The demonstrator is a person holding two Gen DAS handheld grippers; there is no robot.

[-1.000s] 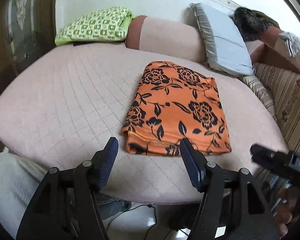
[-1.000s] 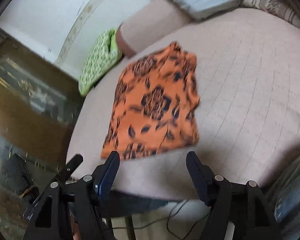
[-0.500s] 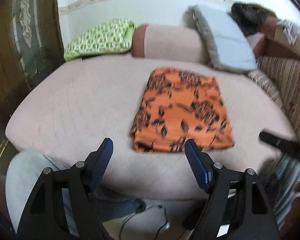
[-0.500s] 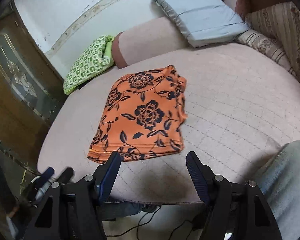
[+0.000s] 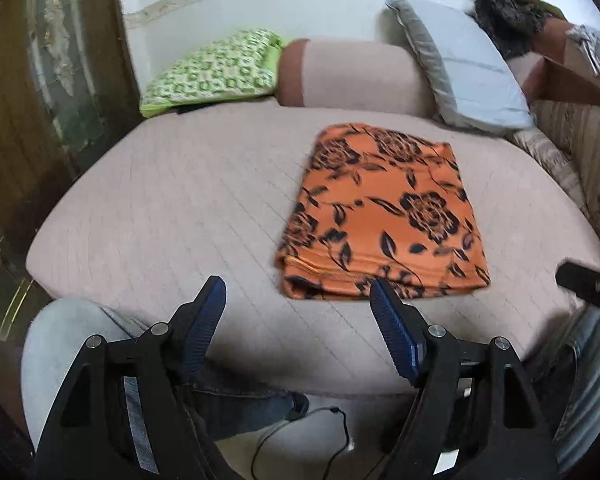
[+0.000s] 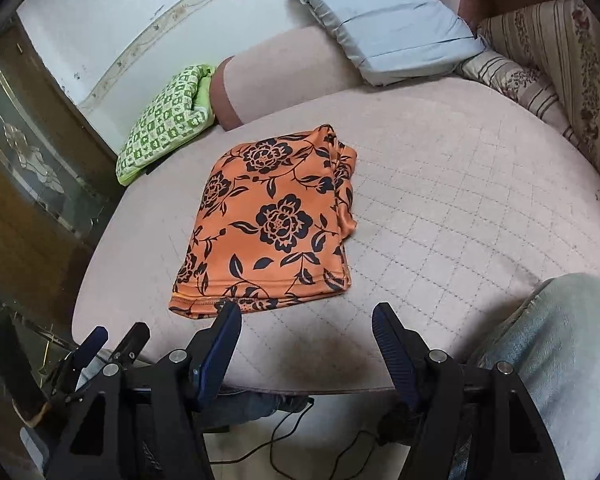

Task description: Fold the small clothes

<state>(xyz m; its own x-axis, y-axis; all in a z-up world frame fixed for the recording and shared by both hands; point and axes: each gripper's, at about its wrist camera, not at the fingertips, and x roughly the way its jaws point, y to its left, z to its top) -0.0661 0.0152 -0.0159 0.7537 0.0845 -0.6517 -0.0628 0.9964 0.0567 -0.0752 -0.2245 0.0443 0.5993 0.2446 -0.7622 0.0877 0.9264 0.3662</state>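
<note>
Orange floral garment (image 5: 384, 216) lies folded flat on the pink quilted bed (image 5: 172, 216), long axis running away from the person toward the bolster (image 5: 352, 76). Left gripper (image 5: 296, 300) wide and empty, garment's near hem just ahead to its right. Right gripper (image 6: 306, 322) wide and empty, hem ahead-left, roughly equally near. Fold looks about done.

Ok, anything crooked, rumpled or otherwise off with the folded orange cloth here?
Mostly tidy. The orange floral garment lies folded flat on the pink quilted cushion, but in the right wrist view its right side edge bunches, with inner layers poking out unevenly. Both grippers are open and clear of it.
</note>
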